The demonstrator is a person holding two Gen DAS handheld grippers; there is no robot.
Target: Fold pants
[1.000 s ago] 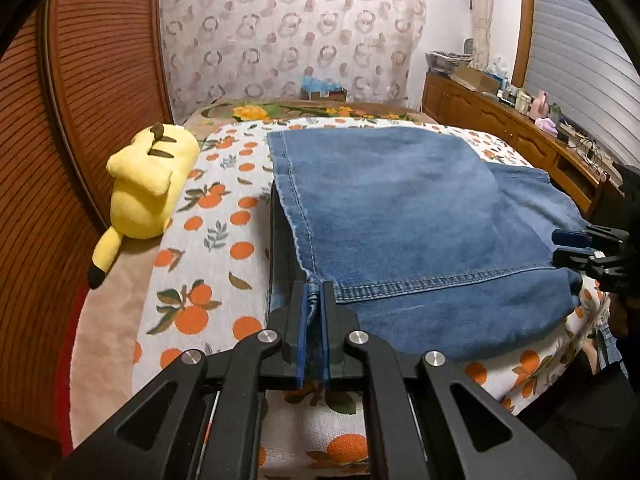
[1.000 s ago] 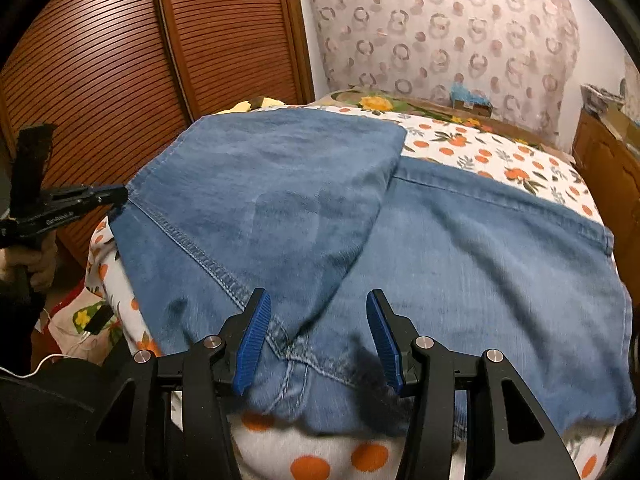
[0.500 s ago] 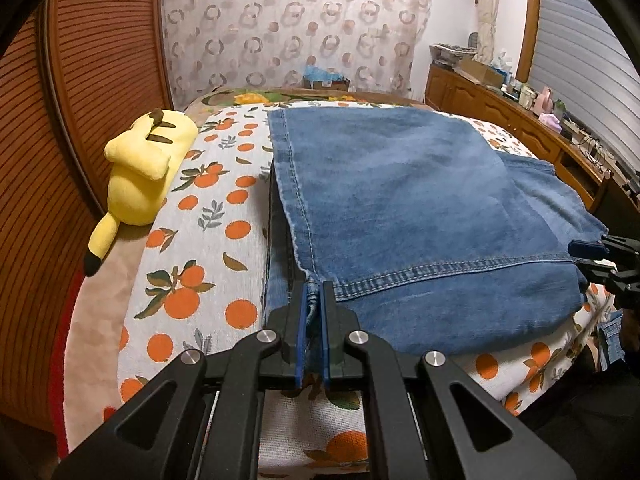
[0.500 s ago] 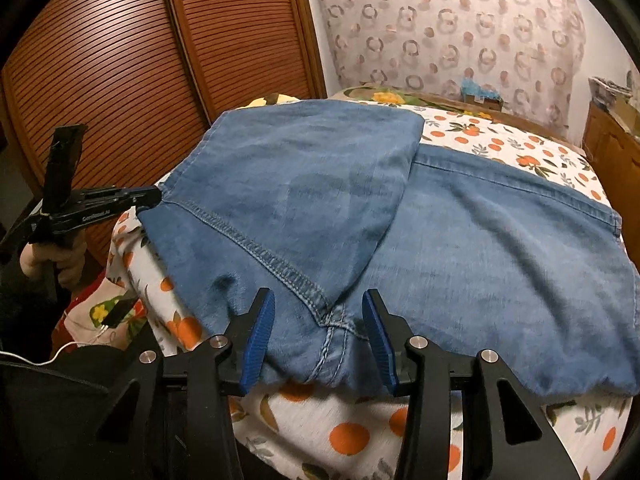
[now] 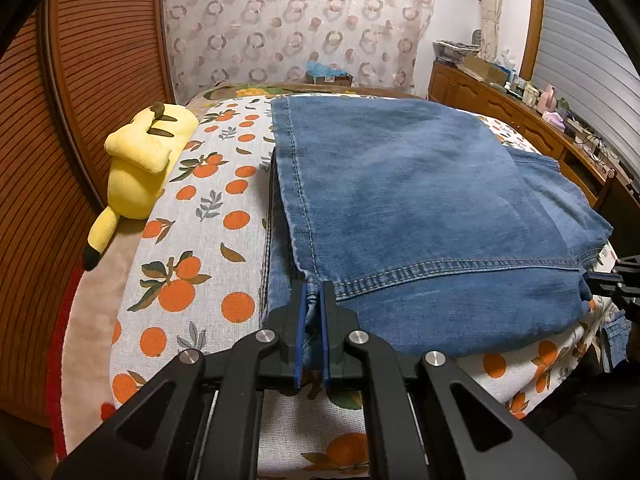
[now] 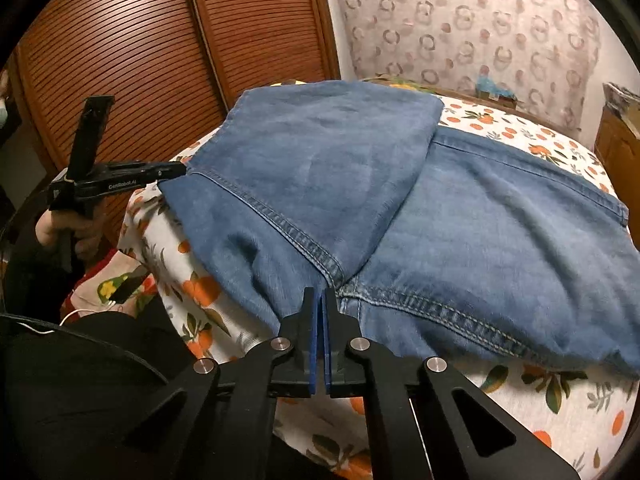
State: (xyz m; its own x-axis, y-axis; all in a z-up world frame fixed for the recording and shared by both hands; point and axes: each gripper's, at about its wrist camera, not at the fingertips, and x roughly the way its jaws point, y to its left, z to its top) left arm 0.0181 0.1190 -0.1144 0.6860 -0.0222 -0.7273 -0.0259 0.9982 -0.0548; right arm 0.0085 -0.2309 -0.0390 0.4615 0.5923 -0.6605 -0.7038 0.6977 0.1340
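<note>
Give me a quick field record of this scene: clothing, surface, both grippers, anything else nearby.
clothing: blue jeans, partly folded, one layer over another
surface: bed with orange-print sheet
left gripper: shut on jeans' near hem corner
right gripper: fingers together at jeans' near edge; grip on cloth unclear
nearby: yellow plush toy at the bed's left edge

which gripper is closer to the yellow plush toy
Left. The left gripper grips the jeans at the corner on the side where the plush toy lies; the right gripper holds the opposite corner.
</note>
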